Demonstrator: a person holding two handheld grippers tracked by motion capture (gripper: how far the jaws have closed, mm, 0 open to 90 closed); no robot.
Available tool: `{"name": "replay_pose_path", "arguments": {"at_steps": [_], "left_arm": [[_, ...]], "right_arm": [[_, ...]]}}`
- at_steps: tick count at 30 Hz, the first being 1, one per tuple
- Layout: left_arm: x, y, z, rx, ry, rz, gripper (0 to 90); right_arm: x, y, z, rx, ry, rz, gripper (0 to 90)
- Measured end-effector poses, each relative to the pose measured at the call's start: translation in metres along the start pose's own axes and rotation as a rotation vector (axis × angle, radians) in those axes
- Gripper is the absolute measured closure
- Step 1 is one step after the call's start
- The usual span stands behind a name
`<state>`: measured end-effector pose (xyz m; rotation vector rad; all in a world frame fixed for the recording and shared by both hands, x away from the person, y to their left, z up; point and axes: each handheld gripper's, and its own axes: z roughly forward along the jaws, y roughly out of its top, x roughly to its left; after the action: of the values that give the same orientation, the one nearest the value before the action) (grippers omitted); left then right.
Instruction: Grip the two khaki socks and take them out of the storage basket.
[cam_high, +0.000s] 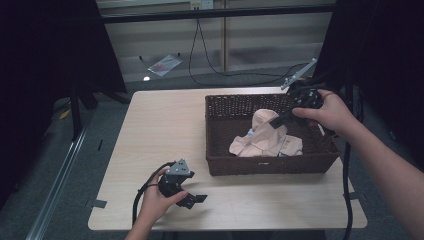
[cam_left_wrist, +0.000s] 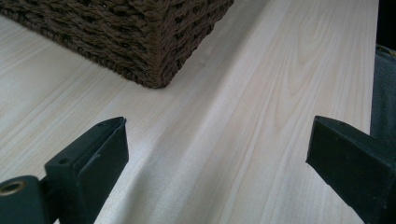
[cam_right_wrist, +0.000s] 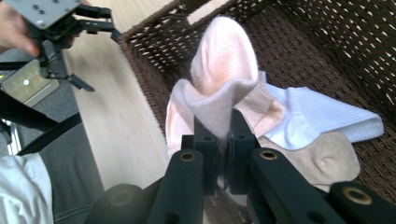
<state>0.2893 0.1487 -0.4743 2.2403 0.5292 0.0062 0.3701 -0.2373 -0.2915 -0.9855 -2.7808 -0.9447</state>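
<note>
The right gripper (cam_high: 280, 119) is reaching into the dark brown woven wicker basket (cam_high: 226, 105), which is standing on the right half of the pale wooden table (cam_high: 165, 125). Its black fingers (cam_right_wrist: 204, 140) are clamping tight on a soft pale pink sock (cam_right_wrist: 224, 60), and the sock is standing up from the grip with its rounded toe end pointing upward, its folded lower part bunching around the fingertips. In the right gripper view, a white ribbed sock (cam_right_wrist: 322, 116) is lying just beside the pink one on the basket floor, and a beige sock (cam_right_wrist: 322, 158) is lying under the white one's edge, touching it. In the high view, the pink sock (cam_high: 265, 122) is rising above the small heap of socks in the middle of the basket.

The left gripper (cam_high: 192, 199) is resting near the front edge of the table, well apart from the basket's front left corner. Its fingers (cam_left_wrist: 93, 154) are standing wide open with nothing but bare table between them, and they are pointing toward the basket's corner (cam_left_wrist: 159, 70).
</note>
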Motion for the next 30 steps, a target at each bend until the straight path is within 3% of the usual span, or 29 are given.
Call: {"name": "replay_pose_path", "arguments": {"at_steps": [7,14,30], "left_arm": [[0.000,0.000,0.000,-0.004,-0.005,-0.004,5.2],[0.000,0.000,0.000,-0.004,-0.006,-0.006,5.2],[0.001,0.000,-0.001,-0.006,-0.005,-0.009,5.2]], "right_arm": [[0.018,-0.002,-0.008,0.001,0.036,-0.044,86.3],[0.029,-0.007,-0.005,-0.004,0.071,-0.079,86.2],[0.047,-0.027,0.026,0.046,0.157,-0.126,86.0]]}}
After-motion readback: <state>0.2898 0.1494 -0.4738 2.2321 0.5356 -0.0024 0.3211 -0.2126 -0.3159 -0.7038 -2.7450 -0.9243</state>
